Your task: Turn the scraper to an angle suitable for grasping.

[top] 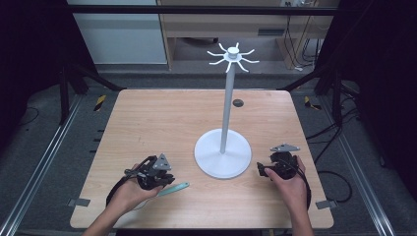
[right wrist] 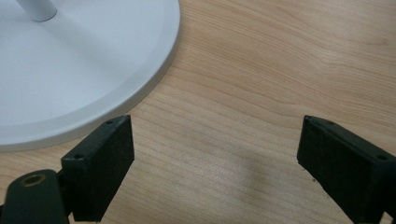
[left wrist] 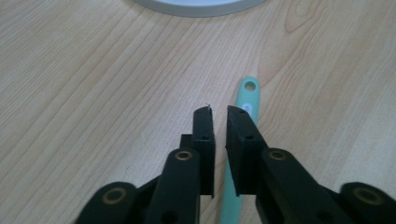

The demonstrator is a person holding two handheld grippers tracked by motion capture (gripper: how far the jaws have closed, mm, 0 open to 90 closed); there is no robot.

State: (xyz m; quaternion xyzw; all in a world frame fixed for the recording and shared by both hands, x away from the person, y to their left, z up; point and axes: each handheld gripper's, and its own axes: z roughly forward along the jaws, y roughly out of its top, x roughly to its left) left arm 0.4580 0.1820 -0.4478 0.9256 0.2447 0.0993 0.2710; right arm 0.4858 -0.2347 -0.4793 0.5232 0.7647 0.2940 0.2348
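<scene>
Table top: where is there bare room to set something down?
The table is bare across its far half, left and right of the white stand. The near edge is crowded: the left claw sits over the green handle, and the right claw sits beside the stand's base.

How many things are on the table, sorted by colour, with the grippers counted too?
White: 1, the stand with hooks on top
Green: 1, the flat handle lying by the left gripper
Black: 2, the left gripper and the right gripper
Total: 4
</scene>
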